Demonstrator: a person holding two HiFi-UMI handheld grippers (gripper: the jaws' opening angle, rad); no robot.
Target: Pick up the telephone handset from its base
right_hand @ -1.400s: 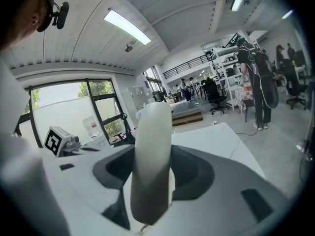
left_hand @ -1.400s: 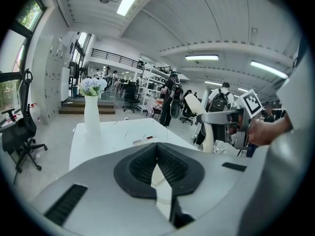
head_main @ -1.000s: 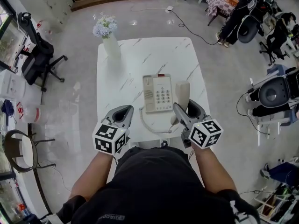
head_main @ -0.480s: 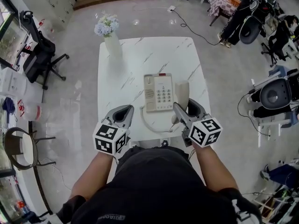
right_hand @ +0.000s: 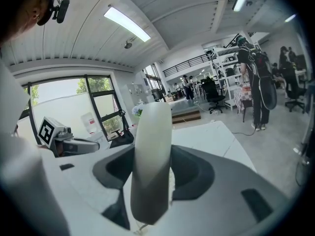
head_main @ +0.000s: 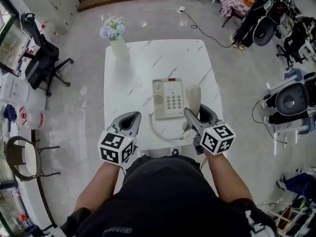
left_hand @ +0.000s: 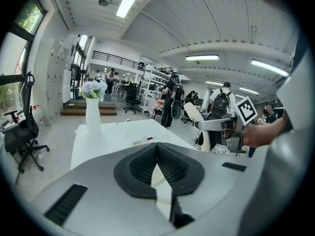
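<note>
The cream telephone base [head_main: 168, 98] with its keypad lies in the middle of the white marble table [head_main: 143, 63]. The matching handset [head_main: 193, 97] is off the base, just to its right, standing upright between the jaws of my right gripper [head_main: 194, 114], which is shut on it. In the right gripper view the handset [right_hand: 152, 156] fills the gap between the dark pads. A coiled cord [head_main: 160, 135] runs from the base along the table's near edge. My left gripper [head_main: 129, 118] hovers at the near left, shut on nothing; its pads [left_hand: 142, 163] meet.
A white vase of pale flowers [head_main: 117, 46] stands at the table's far left corner. Office chairs [head_main: 42, 58] stand left of the table, more chairs, equipment and people [head_main: 256, 9] to the right. A cable [head_main: 197, 26] trails on the floor beyond.
</note>
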